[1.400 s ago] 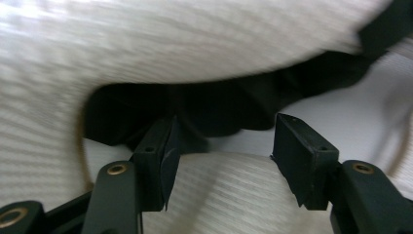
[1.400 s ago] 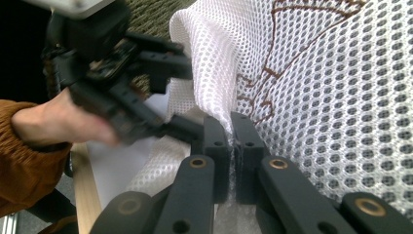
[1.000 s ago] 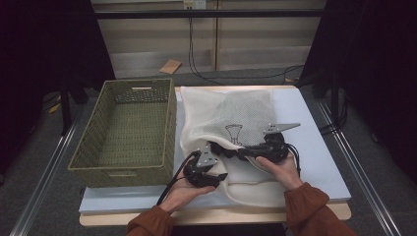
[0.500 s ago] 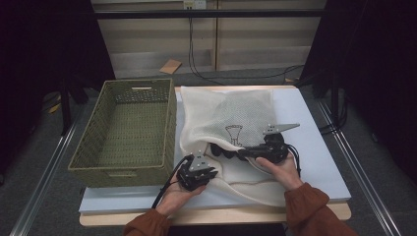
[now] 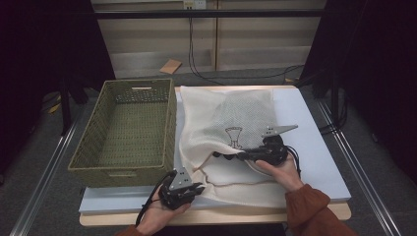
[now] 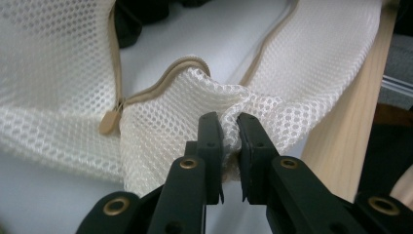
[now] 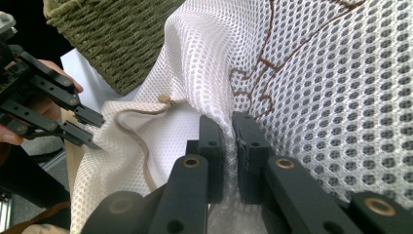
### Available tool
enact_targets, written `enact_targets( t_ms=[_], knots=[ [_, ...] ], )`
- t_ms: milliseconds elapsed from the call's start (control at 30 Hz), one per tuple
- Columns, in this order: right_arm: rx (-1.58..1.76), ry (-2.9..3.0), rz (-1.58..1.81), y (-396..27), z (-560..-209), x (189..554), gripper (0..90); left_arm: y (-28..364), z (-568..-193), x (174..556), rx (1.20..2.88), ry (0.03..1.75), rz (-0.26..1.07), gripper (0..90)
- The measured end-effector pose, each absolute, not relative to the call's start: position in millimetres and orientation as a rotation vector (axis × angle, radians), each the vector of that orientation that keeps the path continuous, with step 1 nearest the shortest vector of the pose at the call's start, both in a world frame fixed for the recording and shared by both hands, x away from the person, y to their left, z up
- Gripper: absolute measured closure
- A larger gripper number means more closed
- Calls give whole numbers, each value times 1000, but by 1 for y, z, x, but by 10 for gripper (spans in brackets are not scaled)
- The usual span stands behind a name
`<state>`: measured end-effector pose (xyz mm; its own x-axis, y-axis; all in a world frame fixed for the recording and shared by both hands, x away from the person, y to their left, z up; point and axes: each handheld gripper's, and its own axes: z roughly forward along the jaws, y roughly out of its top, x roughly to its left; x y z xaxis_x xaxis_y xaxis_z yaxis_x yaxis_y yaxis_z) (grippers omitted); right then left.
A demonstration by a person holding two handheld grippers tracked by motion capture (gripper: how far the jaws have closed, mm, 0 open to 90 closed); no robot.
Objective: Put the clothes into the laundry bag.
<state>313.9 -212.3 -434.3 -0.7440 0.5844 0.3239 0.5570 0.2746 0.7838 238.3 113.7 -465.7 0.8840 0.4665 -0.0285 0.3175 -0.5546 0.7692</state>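
Note:
A white mesh bag (image 5: pixel 231 118) with a tan zip and a brown embroidered motif lies spread on the table. My left gripper (image 5: pixel 197 189) is at the bag's near left corner, and its jaws have just closed. In the left gripper view it (image 6: pixel 230 124) is shut on a bunched fold of the mesh bag (image 6: pixel 63 63), near the zip pull (image 6: pixel 109 122). My right gripper (image 5: pixel 219 156) grips the upper layer by the opening. In the right gripper view it (image 7: pixel 228 124) pinches the mesh bag (image 7: pixel 341 97); its jaws have just been opening slightly, with mesh still between them.
A green woven basket (image 5: pixel 123 169) stands left of the bag, close to it, and its corner (image 7: pixel 112 29) is also in the right gripper view. My left gripper (image 7: pixel 96 132) shows there too. The table's wooden front edge (image 6: pixel 341 141) runs just beside the left gripper.
My left gripper has slid toward the front left of the table and shut on the bag's corner, drawing the mesh with it. The right gripper has stayed in place.

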Motion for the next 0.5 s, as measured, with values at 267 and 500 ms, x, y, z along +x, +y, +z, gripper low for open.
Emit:
enact_targets(
  t_ms=[267,500],
  knots=[
    [1116,2514,1490,-211,-438,313,808,123,-467,225,2201,565,224,810],
    [1112,2519,1453,-211,-441,311,809,131,-469,218,2213,570,213,770]
  ],
)
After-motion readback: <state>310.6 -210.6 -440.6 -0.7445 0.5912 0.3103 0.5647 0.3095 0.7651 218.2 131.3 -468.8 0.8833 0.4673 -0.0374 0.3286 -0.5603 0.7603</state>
